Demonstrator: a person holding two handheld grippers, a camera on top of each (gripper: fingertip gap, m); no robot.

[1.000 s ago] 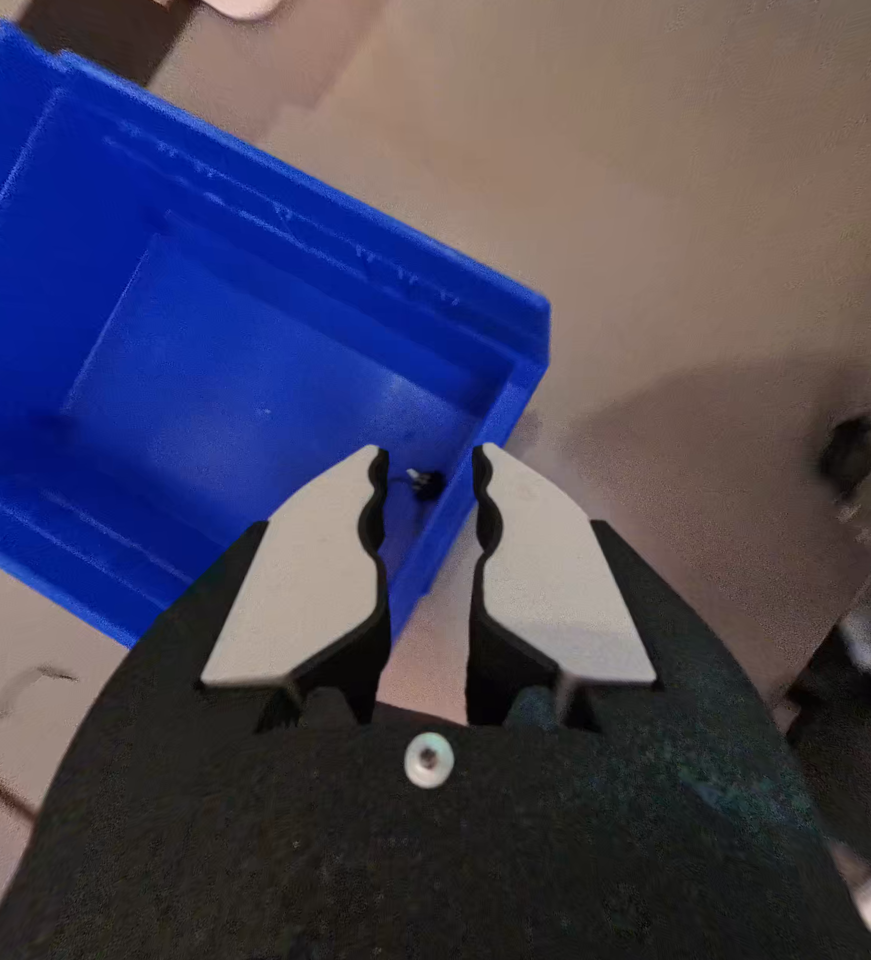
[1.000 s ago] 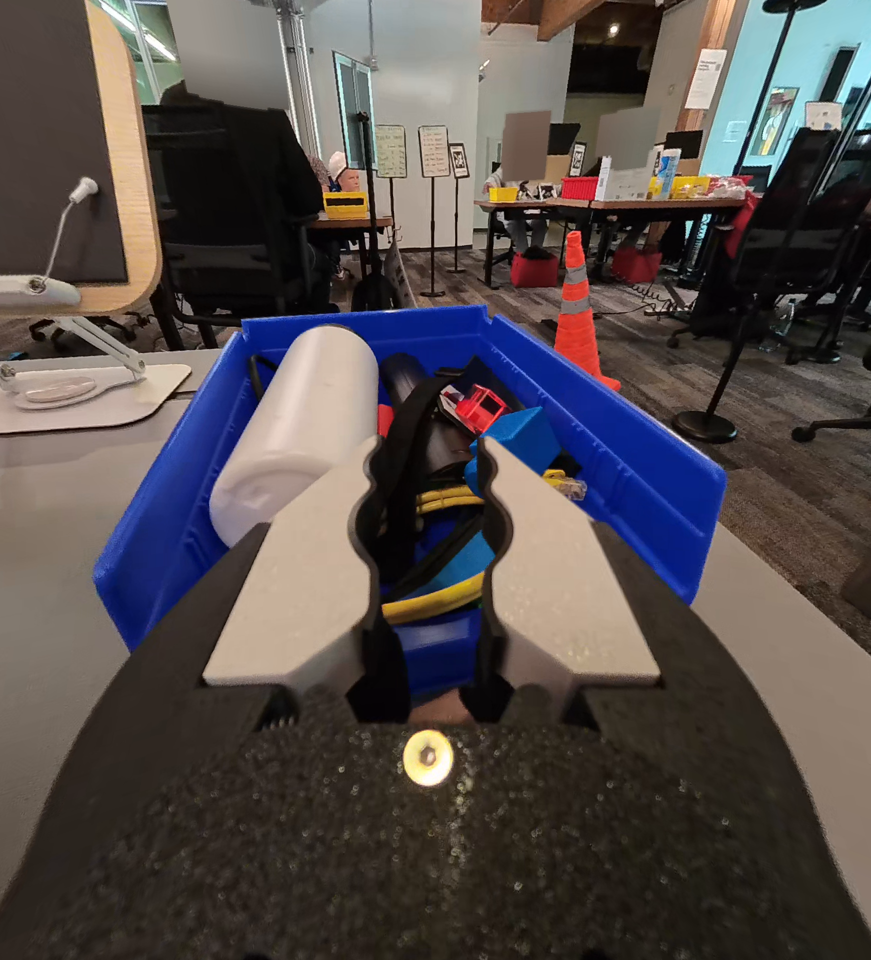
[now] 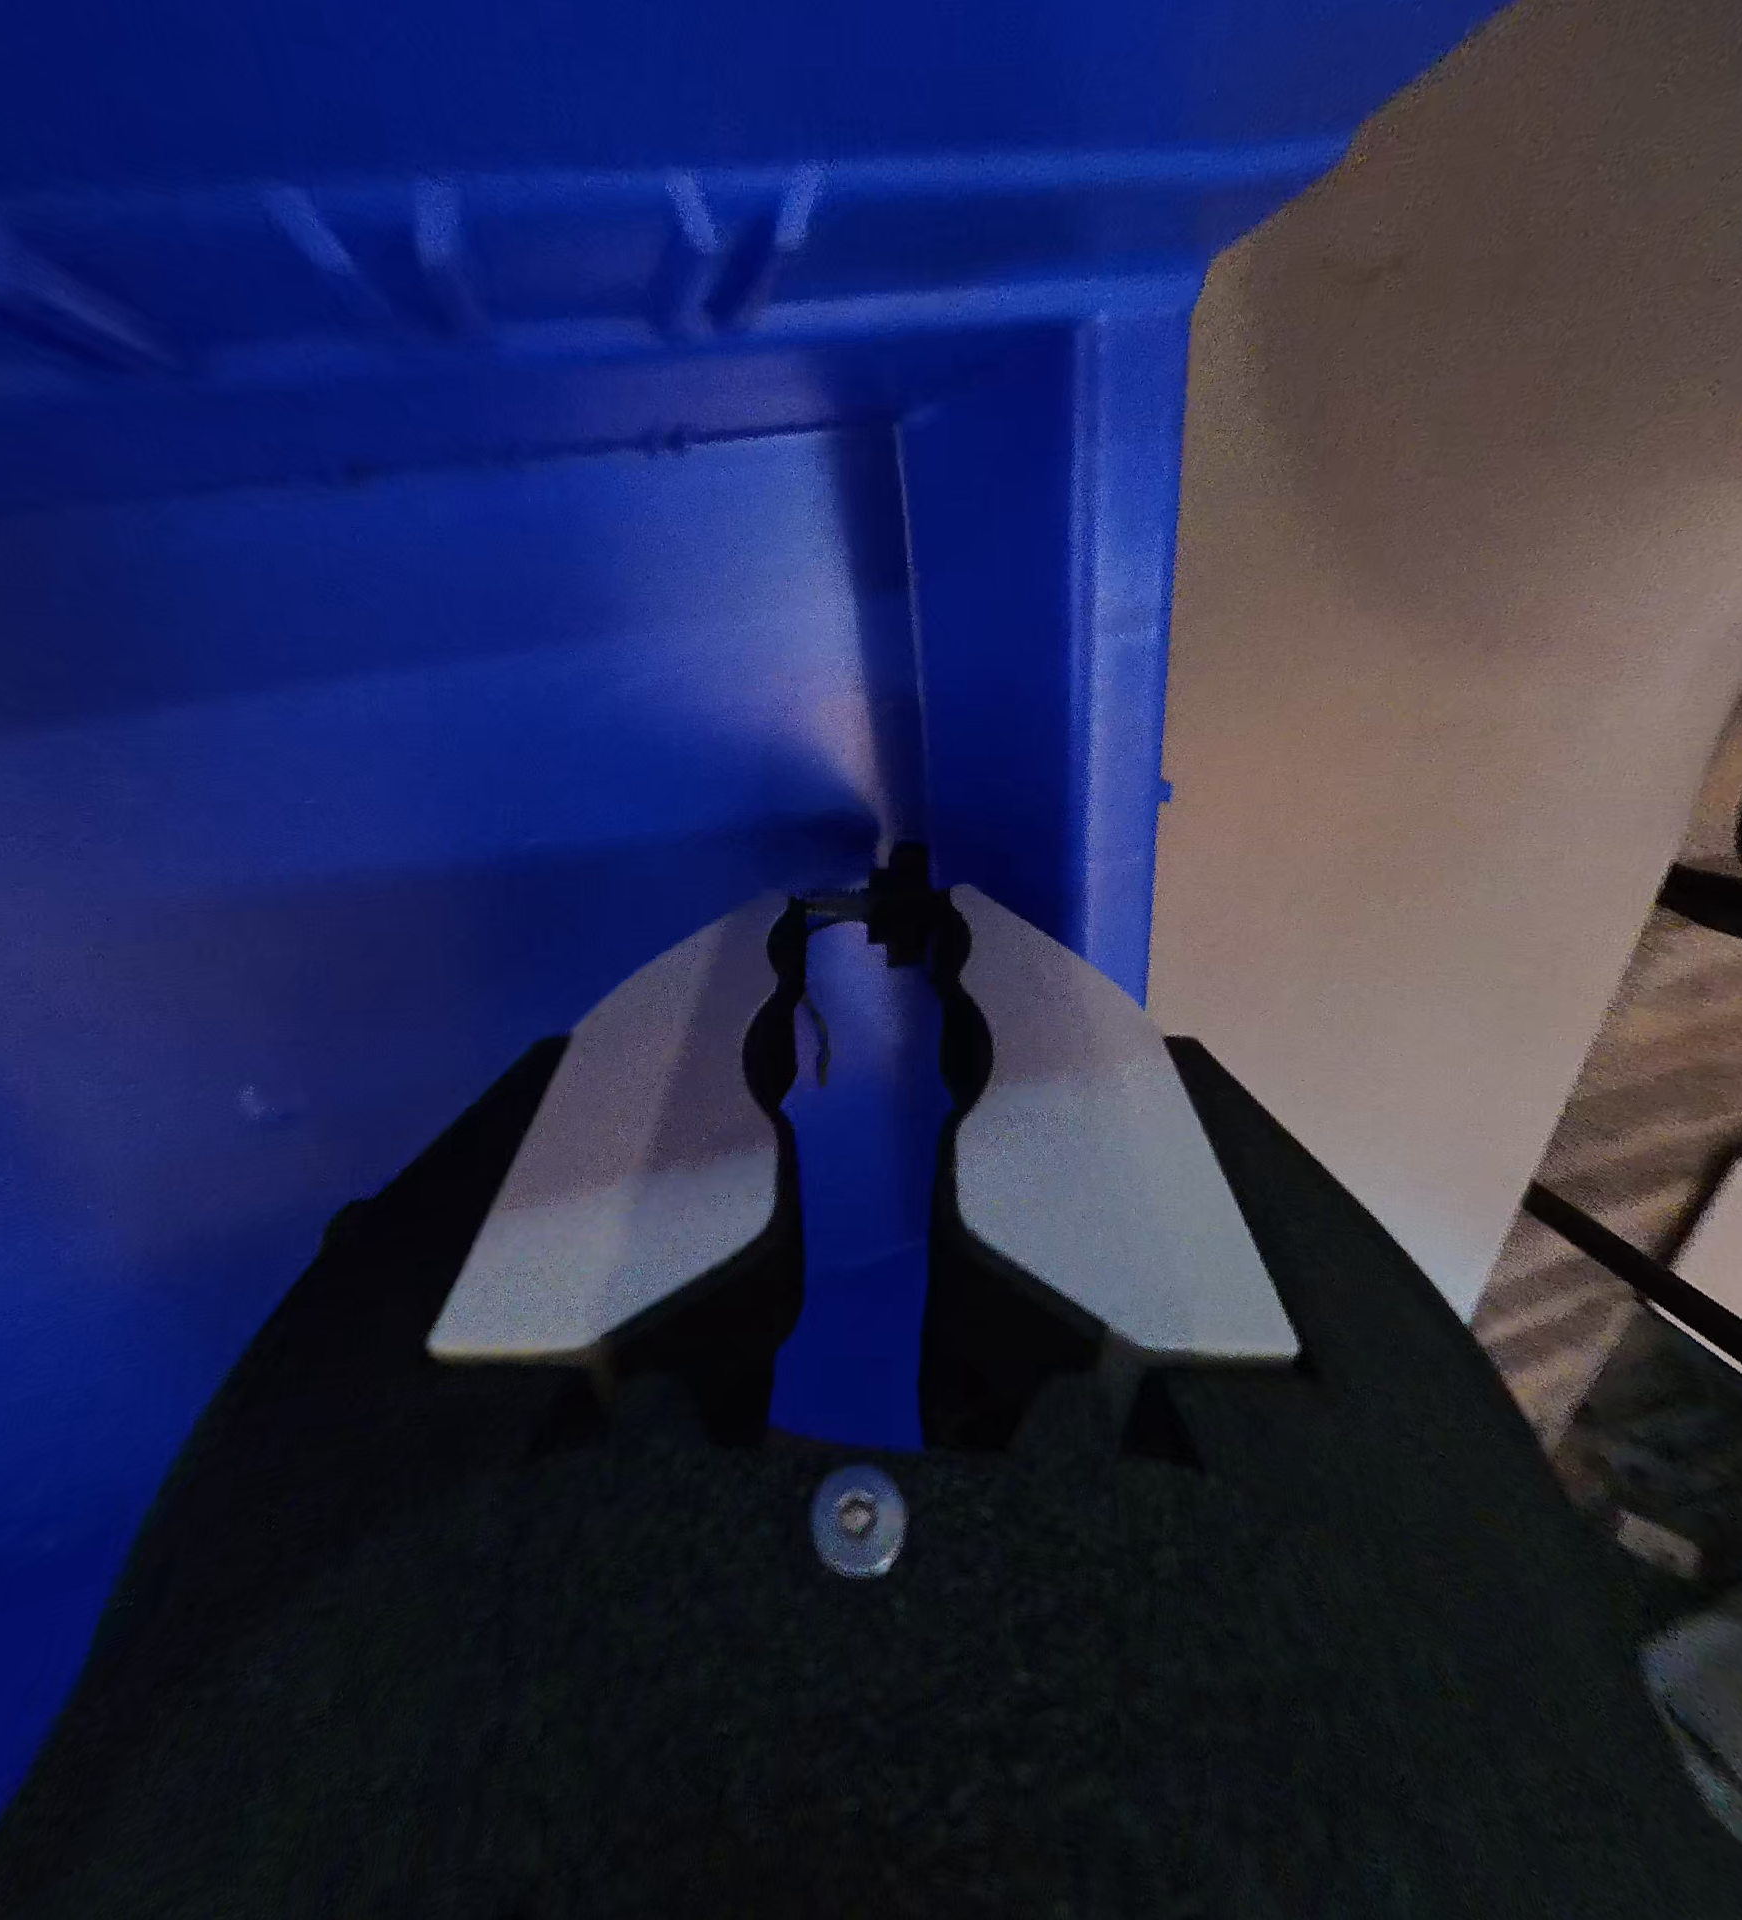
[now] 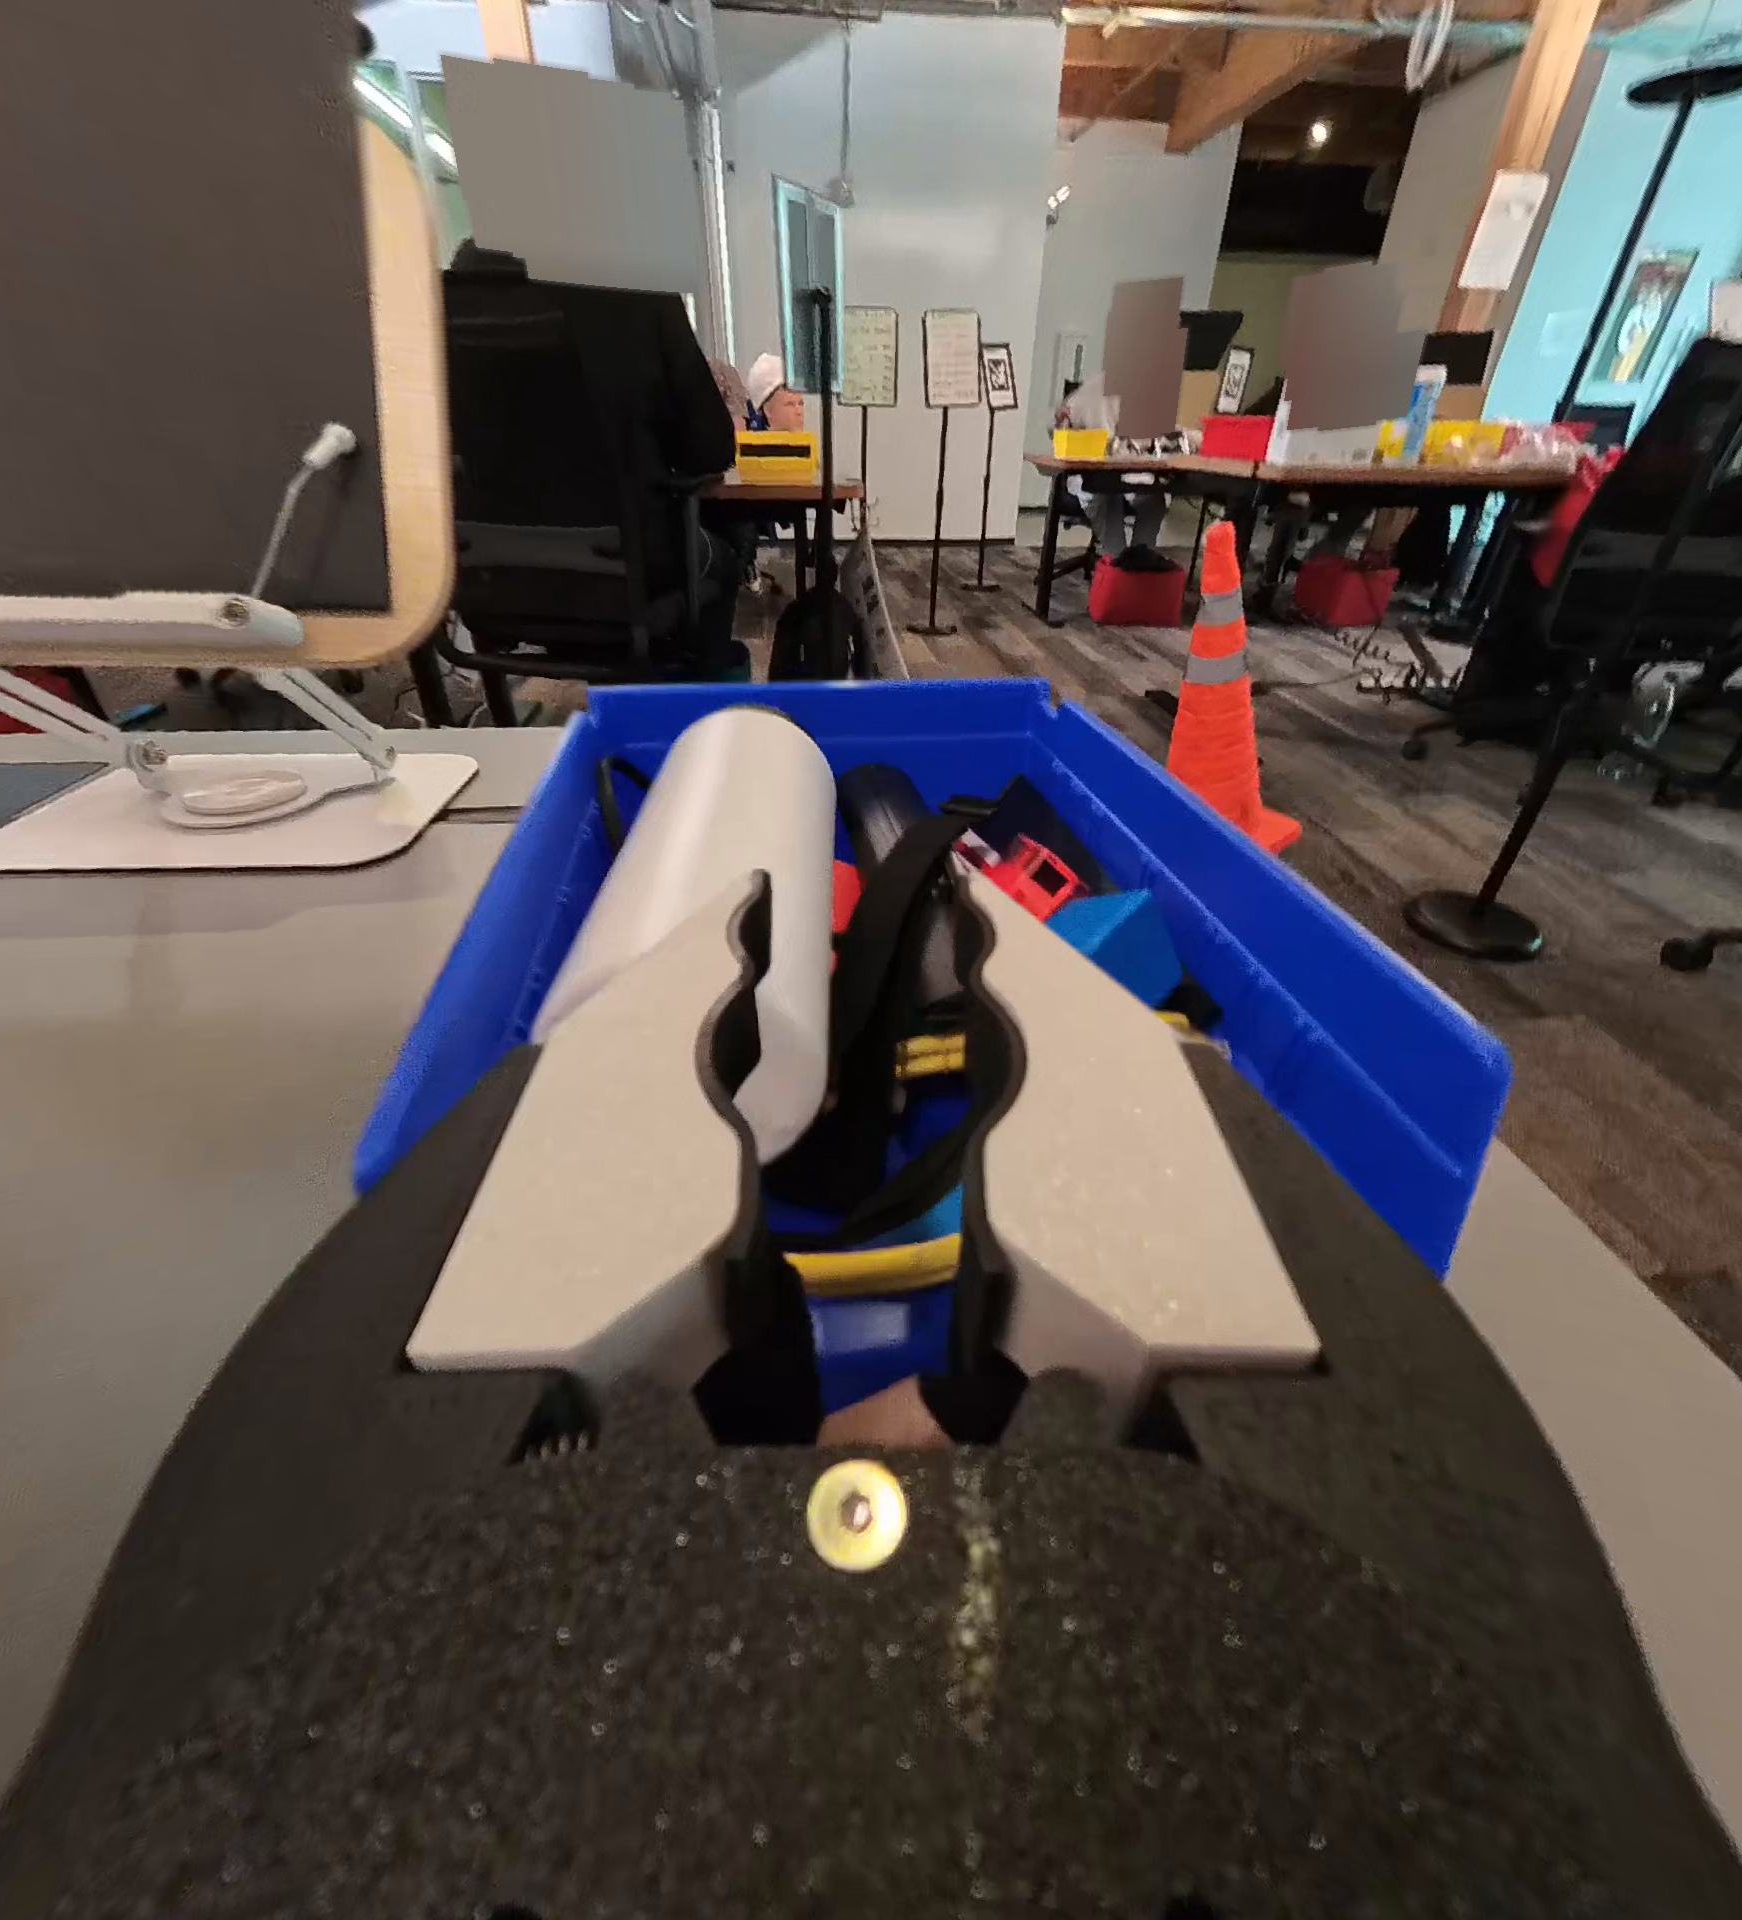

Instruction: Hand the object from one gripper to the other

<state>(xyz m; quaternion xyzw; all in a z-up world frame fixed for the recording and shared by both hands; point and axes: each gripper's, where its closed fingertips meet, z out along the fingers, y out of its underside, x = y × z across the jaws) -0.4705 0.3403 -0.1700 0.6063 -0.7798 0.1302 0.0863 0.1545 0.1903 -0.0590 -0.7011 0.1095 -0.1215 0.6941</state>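
Tongs [image 3: 872, 904] astride one black piece [image 3: 898, 914]

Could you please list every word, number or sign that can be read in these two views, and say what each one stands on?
None can be read.
White sign on a stand: handwritten lines, too small to read.
Second white sign beside it: too small as well.
Black-and-white sign: a pattern, with no legible words.
Hanging sheet on the post: blurred.
Wall poster: blurred.
Left wrist view: no writing on the blue bin.
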